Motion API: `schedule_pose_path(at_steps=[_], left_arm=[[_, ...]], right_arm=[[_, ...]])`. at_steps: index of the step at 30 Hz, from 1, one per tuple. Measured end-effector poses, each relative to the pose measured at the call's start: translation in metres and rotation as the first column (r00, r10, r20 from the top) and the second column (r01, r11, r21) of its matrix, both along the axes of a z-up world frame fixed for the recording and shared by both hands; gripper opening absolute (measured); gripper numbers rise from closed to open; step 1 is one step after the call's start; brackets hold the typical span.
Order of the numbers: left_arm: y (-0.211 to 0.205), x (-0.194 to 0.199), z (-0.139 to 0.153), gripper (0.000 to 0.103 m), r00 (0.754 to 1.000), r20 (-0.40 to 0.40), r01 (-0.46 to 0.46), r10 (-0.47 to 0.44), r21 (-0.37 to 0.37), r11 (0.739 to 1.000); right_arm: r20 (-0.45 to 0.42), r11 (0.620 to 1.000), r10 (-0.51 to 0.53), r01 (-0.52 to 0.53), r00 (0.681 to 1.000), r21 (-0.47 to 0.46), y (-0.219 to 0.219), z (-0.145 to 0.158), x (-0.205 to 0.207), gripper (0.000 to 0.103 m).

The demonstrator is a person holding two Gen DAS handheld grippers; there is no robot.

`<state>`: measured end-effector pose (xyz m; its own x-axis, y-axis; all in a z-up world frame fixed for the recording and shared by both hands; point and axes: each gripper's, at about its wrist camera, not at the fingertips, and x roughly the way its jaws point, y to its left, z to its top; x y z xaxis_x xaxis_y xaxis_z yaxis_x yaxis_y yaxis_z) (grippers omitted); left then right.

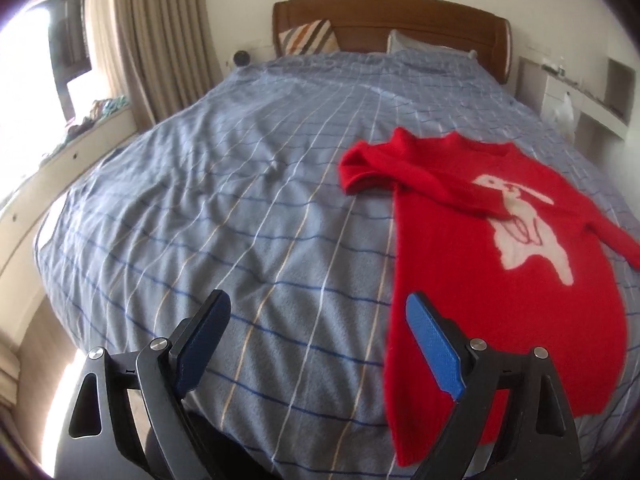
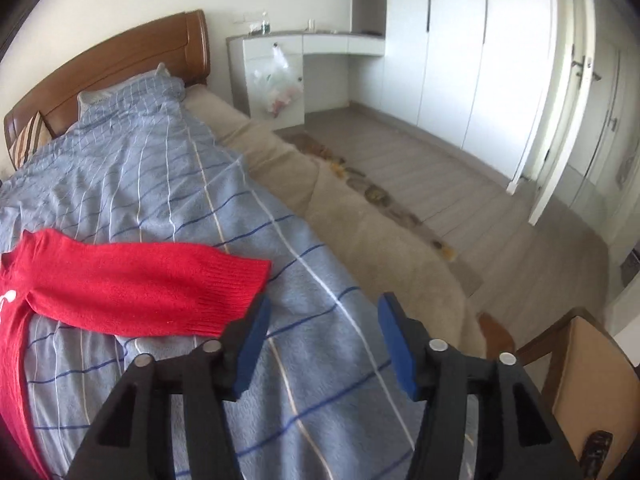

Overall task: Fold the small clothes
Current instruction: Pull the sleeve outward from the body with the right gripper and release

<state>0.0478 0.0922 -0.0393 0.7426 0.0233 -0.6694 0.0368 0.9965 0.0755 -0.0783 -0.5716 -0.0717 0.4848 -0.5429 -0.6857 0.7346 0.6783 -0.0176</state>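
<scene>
Ahead-right of the left gripper point(image 1: 318, 344), jaws wide and empty, lies 1 red sweater point(image 1: 500, 264) flat on the blue checked bedspread point(image 1: 220, 208), 1 sleeve folded across its chest. Just left of the right gripper point(image 2: 324, 346), approx. half open w/ nothing between its pads, the other sleeve point(image 2: 140, 288) lies spread out; 2 pillows sit far ahead at the headboard point(image 1: 392, 12).

bed point(image 1: 240, 200): blue checked cover | headboard point(image 1: 400, 16): wood | wardrobe point(image 2: 460, 60): white | window point(image 1: 24, 80): bright

A small red knitted sweater point(image 1: 460, 248) lies flat on the bed's blue checked cover, front side up, showing a white rabbit figure point(image 1: 520, 232). One sleeve point(image 1: 420, 176) is folded across the chest; the other sleeve point(image 2: 140, 288) stretches outward.
</scene>
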Motion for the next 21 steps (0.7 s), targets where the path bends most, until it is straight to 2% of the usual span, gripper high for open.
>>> schedule_pose_path(at_steps=[2,3,4,6,8,10,11,15,16,18,19,20,21], left_arm=[[-0.028,0.016,0.02,0.096,0.993,0.008,0.114,-0.115,0.007,0.993],[-0.044,0.028,0.023,0.097,0.982,-0.039,0.182,-0.183,-0.016,0.983],[-0.06,0.043,0.022,0.096,0.963,-0.105,0.243,-0.25,-0.073,0.967],[-0.083,0.067,0.01,0.096,0.937,-0.175,0.264,-0.303,-0.213,0.941],[-0.104,0.093,-0.011,0.093,0.934,-0.229,0.213,-0.275,-0.263,0.941],[-0.115,0.123,-0.033,0.082,0.937,-0.279,0.128,-0.212,-0.29,0.948],[-0.118,0.135,-0.041,0.079,0.937,-0.299,0.079,-0.18,-0.32,0.944],[-0.114,0.167,-0.061,0.078,0.944,-0.328,-0.12,-0.023,-0.407,0.905],[-0.112,0.171,-0.066,0.071,0.942,-0.336,-0.156,0.004,-0.426,0.891],[-0.105,0.177,-0.073,0.018,0.934,-0.354,-0.208,0.04,-0.452,0.867],[-0.099,0.18,-0.076,0.004,0.926,-0.376,-0.226,0.044,-0.456,0.861],[-0.09,0.179,-0.075,0.002,0.924,-0.381,-0.229,0.032,-0.484,0.845],[-0.079,0.177,-0.069,0.002,0.927,-0.376,-0.216,0.018,-0.492,0.843]], right_arm=[[0.059,0.999,0.022,-0.02,0.998,-0.028,0.016,0.015,-0.016,0.059],[0.086,0.999,0.047,-0.045,0.995,-0.029,0.026,0.02,-0.022,0.062],[0.108,0.997,0.073,-0.071,0.991,-0.025,0.036,0.023,-0.024,0.065],[0.145,0.991,0.135,-0.137,0.98,-0.001,0.059,0.023,-0.025,0.065],[0.156,0.977,0.203,-0.21,0.967,0.03,0.083,0.015,-0.017,0.065],[0.169,0.956,0.27,-0.284,0.948,0.068,0.105,0.003,-0.008,0.065],[0.17,0.945,0.301,-0.318,0.938,0.078,0.116,-0.003,-0.005,0.065],[0.158,0.905,0.401,-0.417,0.902,0.085,0.154,-0.023,0.001,0.065],[0.158,0.894,0.425,-0.441,0.891,0.084,0.162,-0.026,0.002,0.065],[0.152,0.877,0.462,-0.475,0.874,0.064,0.175,-0.028,0.0,0.065],[0.152,0.873,0.474,-0.486,0.867,0.046,0.18,-0.026,0.0,0.065],[0.155,0.87,0.482,-0.491,0.862,0.028,0.183,-0.025,-0.001,0.065],[0.16,0.869,0.486,-0.494,0.859,0.014,0.185,-0.023,-0.002,0.065]])
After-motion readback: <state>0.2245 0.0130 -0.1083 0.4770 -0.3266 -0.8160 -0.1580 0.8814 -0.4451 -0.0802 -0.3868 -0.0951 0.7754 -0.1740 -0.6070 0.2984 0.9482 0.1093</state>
